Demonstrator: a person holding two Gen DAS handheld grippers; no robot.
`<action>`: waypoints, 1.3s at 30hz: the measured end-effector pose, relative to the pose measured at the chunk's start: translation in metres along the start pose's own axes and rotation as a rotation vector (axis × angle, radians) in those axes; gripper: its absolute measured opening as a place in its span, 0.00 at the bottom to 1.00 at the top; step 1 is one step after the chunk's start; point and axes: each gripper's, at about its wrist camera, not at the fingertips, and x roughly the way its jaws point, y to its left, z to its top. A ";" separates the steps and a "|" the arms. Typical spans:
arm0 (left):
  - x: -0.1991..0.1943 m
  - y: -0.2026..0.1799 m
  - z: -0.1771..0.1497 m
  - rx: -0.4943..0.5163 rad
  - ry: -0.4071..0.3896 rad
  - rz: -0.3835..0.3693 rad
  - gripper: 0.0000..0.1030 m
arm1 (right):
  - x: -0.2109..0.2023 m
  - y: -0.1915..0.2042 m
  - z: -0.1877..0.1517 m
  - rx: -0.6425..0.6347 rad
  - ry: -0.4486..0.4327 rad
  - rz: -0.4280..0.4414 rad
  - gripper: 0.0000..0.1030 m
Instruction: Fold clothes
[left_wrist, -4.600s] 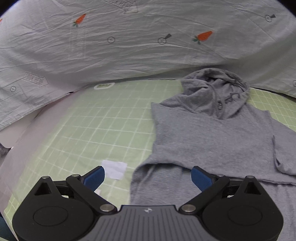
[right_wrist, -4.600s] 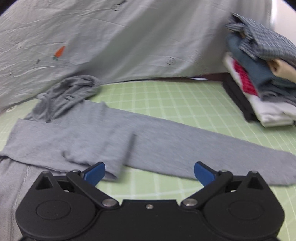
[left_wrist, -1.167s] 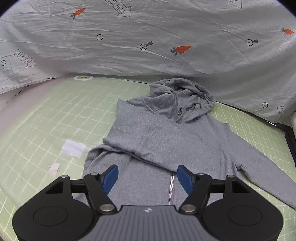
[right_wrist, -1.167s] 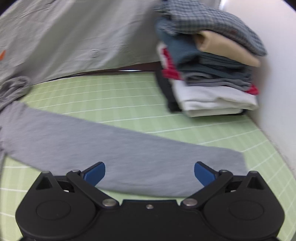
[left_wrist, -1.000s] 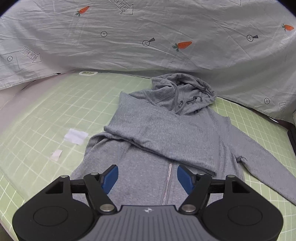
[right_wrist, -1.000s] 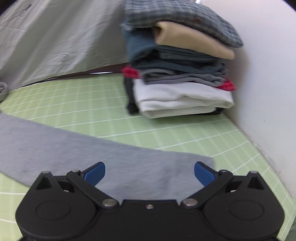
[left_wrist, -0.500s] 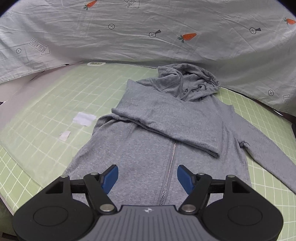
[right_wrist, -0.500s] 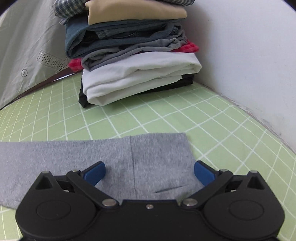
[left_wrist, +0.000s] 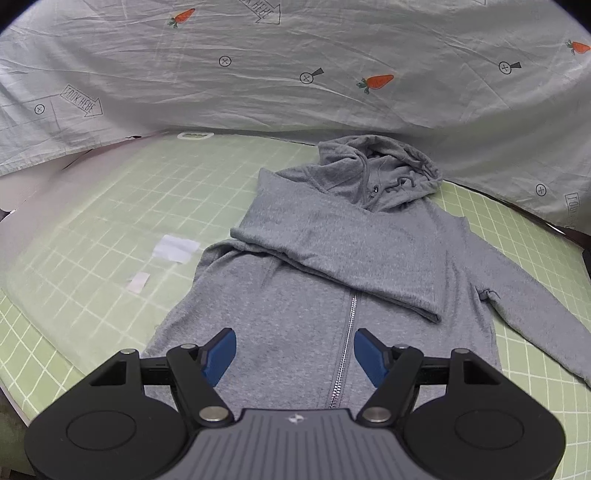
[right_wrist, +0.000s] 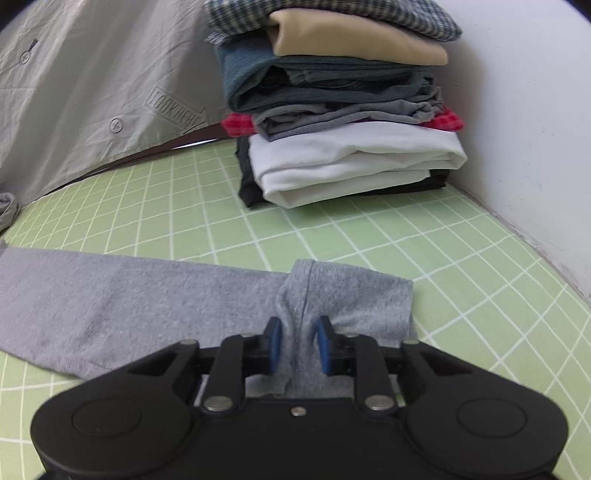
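The right gripper (right_wrist: 297, 341), wide apart half a second ago, has clenched on the cuff (right_wrist: 347, 295) of the grey hoodie (left_wrist: 332, 280), which lies on the green surface (left_wrist: 110, 206); 1 sleeve (left_wrist: 332, 254) already crosses its chest. The left gripper (left_wrist: 294, 354) hovers released above the hoodie's hem.

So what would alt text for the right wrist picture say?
The right claw pinches the cuff end of a grey hoodie sleeve lying on a green grid mat. Behind it, a stack of folded clothes stands by a white wall.
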 end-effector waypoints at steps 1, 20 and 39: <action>-0.001 0.002 0.002 -0.003 -0.006 -0.003 0.69 | -0.001 0.003 0.002 0.012 0.001 0.009 0.10; 0.040 0.109 0.043 -0.012 0.007 -0.128 0.69 | -0.067 0.231 0.035 -0.025 -0.091 0.289 0.08; 0.042 0.058 0.072 0.001 -0.012 -0.271 0.74 | -0.132 0.273 0.002 -0.059 0.003 0.346 1.00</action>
